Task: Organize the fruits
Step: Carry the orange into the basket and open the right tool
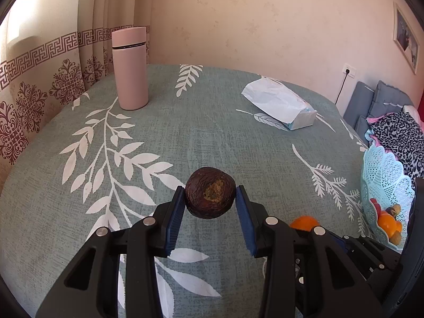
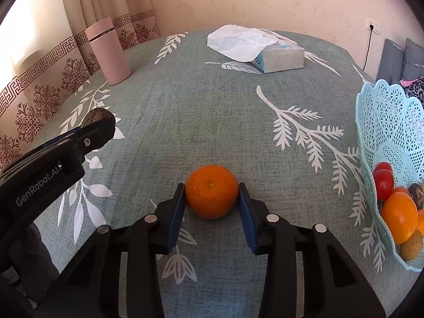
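The left claw (image 1: 210, 195) is clenched on a dark brown wrinkled fruit (image 1: 210, 196), both blue pads (image 1: 177, 212) pressed to its sides, and the fruit hangs clear above the table (image 1: 185, 122) with its pale, rough end facing the camera. Over on the right wrist view, the right claw (image 2: 212, 194) has an orange (image 2: 211, 191) squeezed between its pads — each one touching a flank of the fruit, which sits on the leaf-patterned cloth. The left claw reaches in from the left edge of that view, the dark fruit peeking above its tip.

The light-blue lattice basket (image 2: 384, 122) stands at the right edge of the table, near the orange but apart from it — inside it are a red fruit (image 2: 383, 182), another orange fruit (image 2: 400, 216) and a couple of brownish ones. At the far side, a pink flask (image 1: 130, 69) stands upright near the curtain (image 1: 39, 79), and a tissue pack (image 2: 281, 58) lies with a white sheet spilling out of it.
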